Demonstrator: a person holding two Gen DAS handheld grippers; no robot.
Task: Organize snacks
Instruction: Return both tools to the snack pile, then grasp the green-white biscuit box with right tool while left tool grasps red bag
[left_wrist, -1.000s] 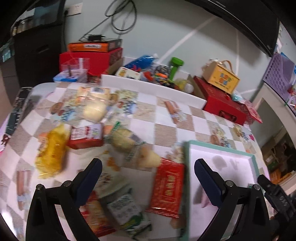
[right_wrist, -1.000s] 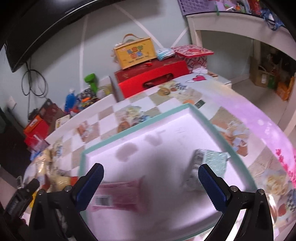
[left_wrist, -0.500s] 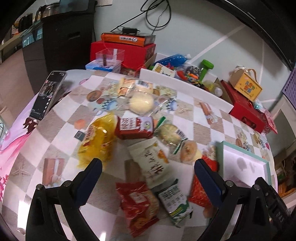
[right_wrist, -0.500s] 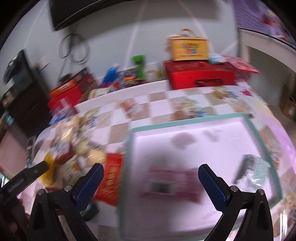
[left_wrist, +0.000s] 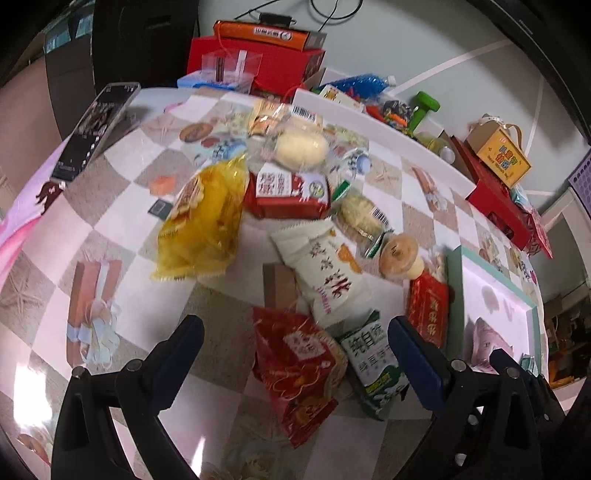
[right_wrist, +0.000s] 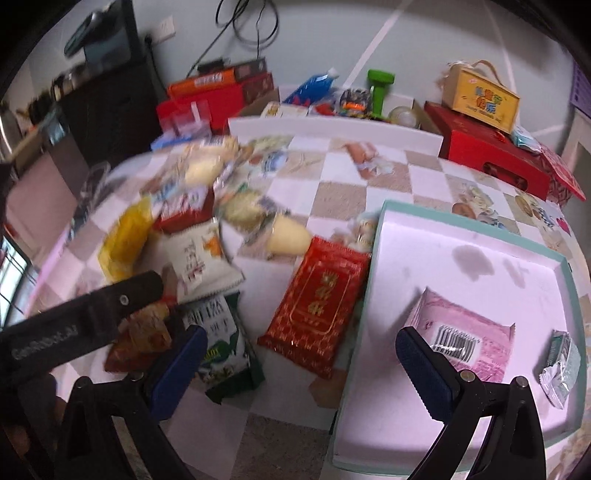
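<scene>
Both grippers are hanging spread and empty: the left gripper (left_wrist: 295, 343) over the snack pile, the right gripper (right_wrist: 299, 350) at the near-left edge of the shallow teal-rimmed white tray (right_wrist: 476, 225). Sorting is looking partly done; a pink wrapped packet (right_wrist: 469, 332) and a small silver-green packet (right_wrist: 561, 365) are lying inside the tray. The flat red foil pouch (right_wrist: 319, 295) touching the tray's left rim seems the likeliest next pick, calling for closing on its edge. The green-and-white carton (left_wrist: 373, 358) and crinkly red bag (left_wrist: 299, 362) are crowding it from the left.
</scene>
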